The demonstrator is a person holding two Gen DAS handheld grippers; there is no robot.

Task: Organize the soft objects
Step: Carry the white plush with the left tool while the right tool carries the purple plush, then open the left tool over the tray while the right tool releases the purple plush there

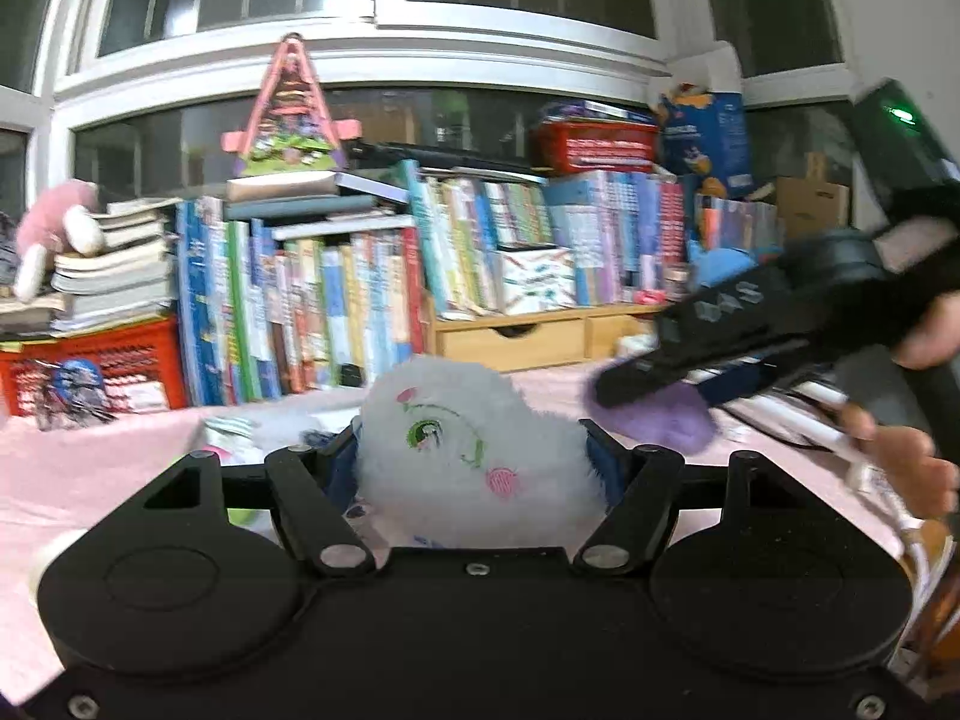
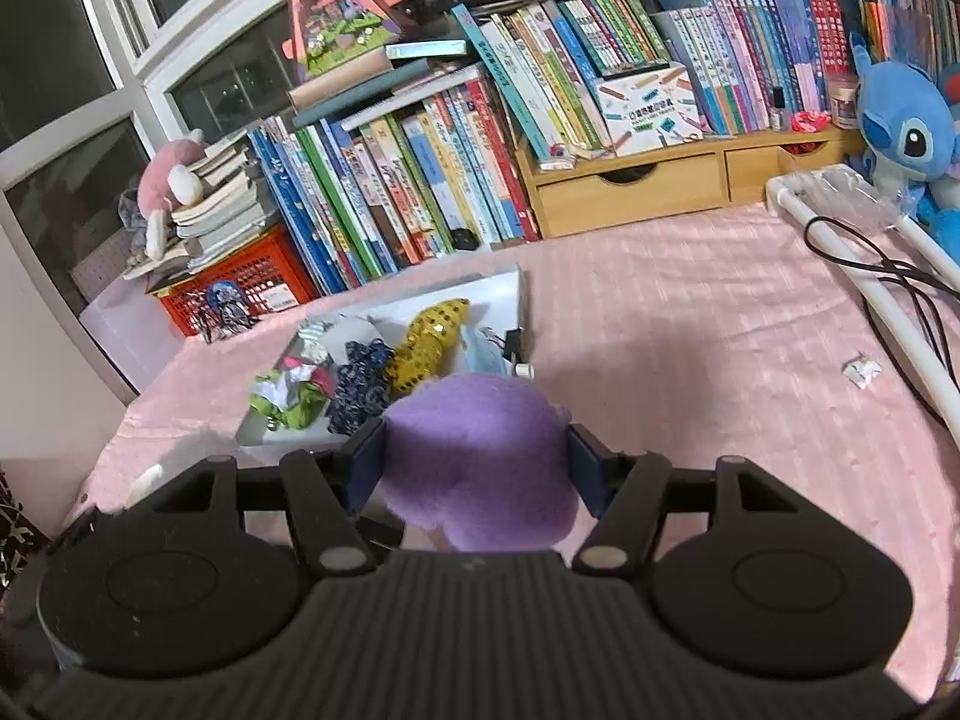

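My left gripper (image 1: 471, 456) is shut on a white fluffy plush (image 1: 468, 438) with an embroidered green eye and pink marks, held above the pink table. My right gripper (image 2: 477, 462) is shut on a purple plush (image 2: 480, 456). In the left wrist view the right gripper (image 1: 606, 387) comes in from the right with the purple plush (image 1: 660, 420) in it. A white tray (image 2: 504, 294) ahead of the right gripper holds soft items: a gold sequin piece (image 2: 426, 342), a dark blue scrunchie (image 2: 360, 384) and a green and white fabric piece (image 2: 288, 396).
A pink cloth (image 2: 690, 330) covers the table. Rows of books (image 2: 450, 180), a wooden drawer unit (image 2: 636, 186) and a red crate (image 2: 246, 282) line the back. A blue Stitch plush (image 2: 900, 126), a white pipe (image 2: 864, 246) and black cables (image 2: 888, 270) lie at the right.
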